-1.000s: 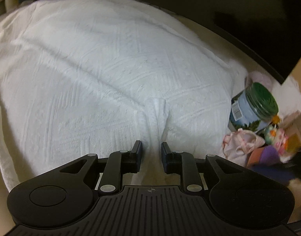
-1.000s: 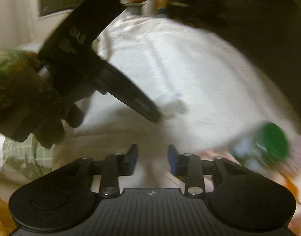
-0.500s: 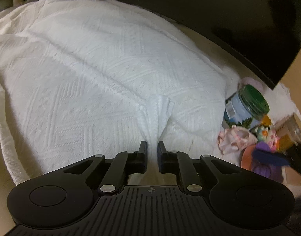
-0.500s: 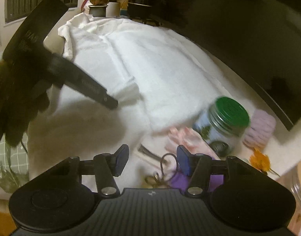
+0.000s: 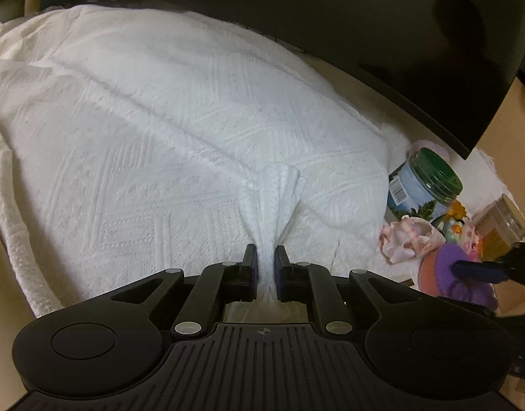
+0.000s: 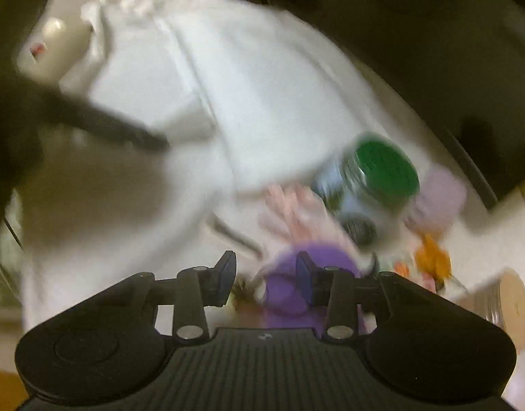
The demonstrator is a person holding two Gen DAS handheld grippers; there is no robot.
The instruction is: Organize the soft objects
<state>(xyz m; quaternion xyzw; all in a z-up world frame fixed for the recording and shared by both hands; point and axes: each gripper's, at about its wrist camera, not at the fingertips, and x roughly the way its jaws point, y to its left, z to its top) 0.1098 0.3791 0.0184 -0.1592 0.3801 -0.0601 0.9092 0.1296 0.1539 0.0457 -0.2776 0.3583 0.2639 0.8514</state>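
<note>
While the left gripper point(image 5: 265, 263) pinches a bunched fold of the white towel point(image 5: 159, 130), stretching toward twelve o'clock, the right gripper point(image 6: 265, 275) is closing, unpressed, over the purple soft thing point(image 6: 289, 291).

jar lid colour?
Dark green lid on the jar; sharpest in the left wrist view.

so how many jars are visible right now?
2. A green-lidded jar stands just right of the white towel, and a clear jar with a tan lid is further right at the frame edge. Clutter could hide others.
</note>
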